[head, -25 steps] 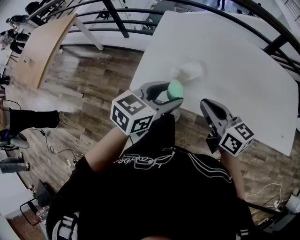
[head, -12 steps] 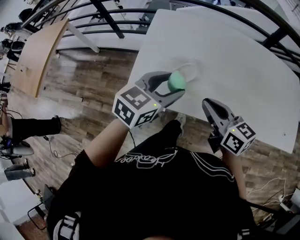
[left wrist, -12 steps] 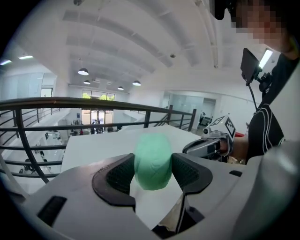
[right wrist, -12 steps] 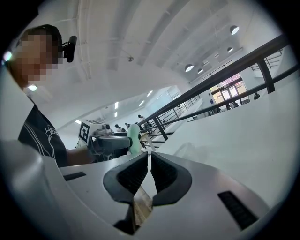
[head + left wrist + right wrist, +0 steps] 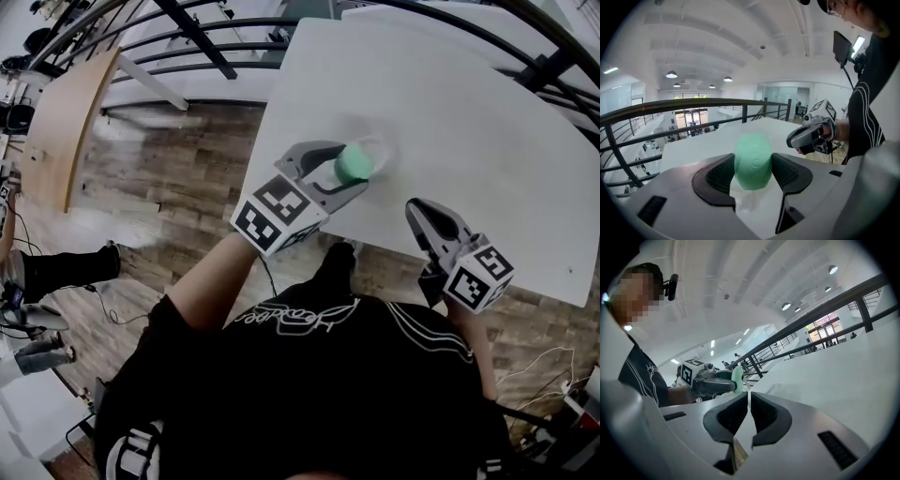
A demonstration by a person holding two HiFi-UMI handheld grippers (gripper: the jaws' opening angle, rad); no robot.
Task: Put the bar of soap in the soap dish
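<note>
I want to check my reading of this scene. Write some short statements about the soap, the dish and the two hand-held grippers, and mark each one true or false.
1. The left hand-held gripper is shut on the green bar of soap. True.
2. The right hand-held gripper holds the soap dish. False: its jaws are almost together with nothing between them, and the soap dish stands on the table.
3. The table is white. True.
4. The soap lies loose on the wooden floor. False: it is clamped in the left hand-held gripper over the table, right at the soap dish.
</note>
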